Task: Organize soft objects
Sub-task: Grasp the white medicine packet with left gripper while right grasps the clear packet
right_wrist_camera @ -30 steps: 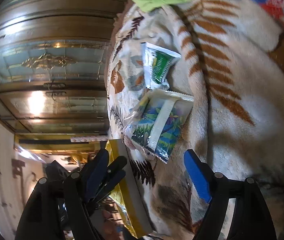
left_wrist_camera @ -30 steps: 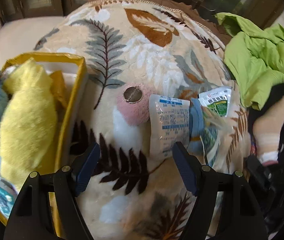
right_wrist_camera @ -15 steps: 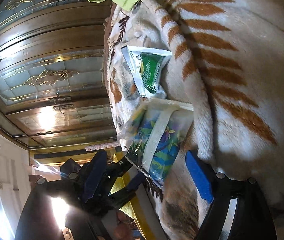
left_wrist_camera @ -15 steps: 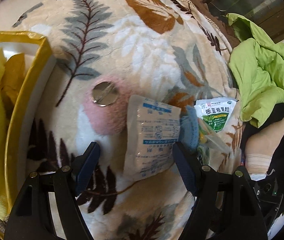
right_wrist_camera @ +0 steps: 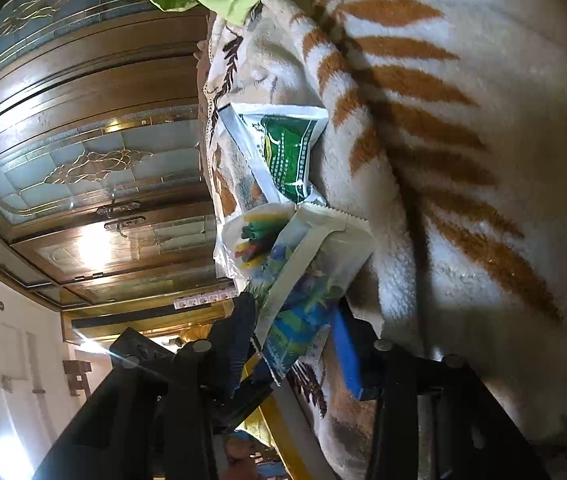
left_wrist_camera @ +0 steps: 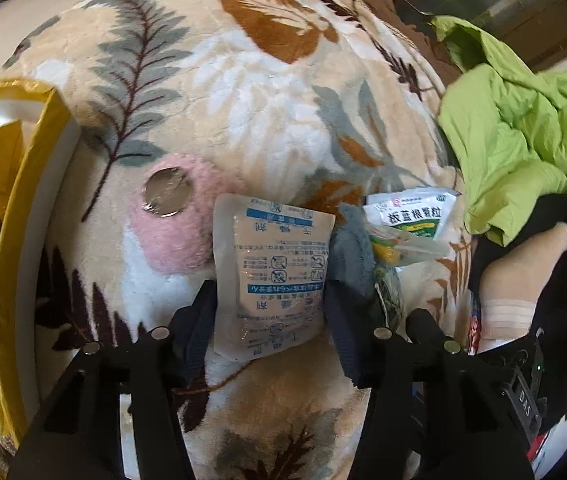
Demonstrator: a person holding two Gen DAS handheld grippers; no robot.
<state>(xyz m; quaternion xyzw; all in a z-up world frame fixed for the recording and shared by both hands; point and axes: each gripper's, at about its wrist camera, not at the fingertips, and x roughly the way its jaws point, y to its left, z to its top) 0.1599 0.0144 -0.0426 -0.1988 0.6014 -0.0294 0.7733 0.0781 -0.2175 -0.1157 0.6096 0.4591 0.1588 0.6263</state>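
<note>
Our left claw (left_wrist_camera: 269, 308) straddles the white sachet (left_wrist_camera: 273, 276) at the lower centre of its frame, a finger touching each long edge, so it looks closed on the sachet across its width, probably because a flat, limp pouch can only be pinched by its sides on a yielding blanket (left_wrist_camera: 243, 80). That blanket is thick fleece with fern and leaf prints. Just left of the sachet lies a fuzzy pink puff (left_wrist_camera: 179, 228) with a shiny round disc, and to its right a grey fleecy bit (left_wrist_camera: 351, 256) and a glossy green-and-white packet (left_wrist_camera: 411, 216). The yellow box (left_wrist_camera: 19, 216) at the left edge already holds soft yellow cloth, so we judge it the destination. Our right claw (right_wrist_camera: 295, 340), at the bottom centre of its frame, is clamped on a crinkly blue-green floral packet (right_wrist_camera: 311, 280), which stands up off the blanket.
</note>
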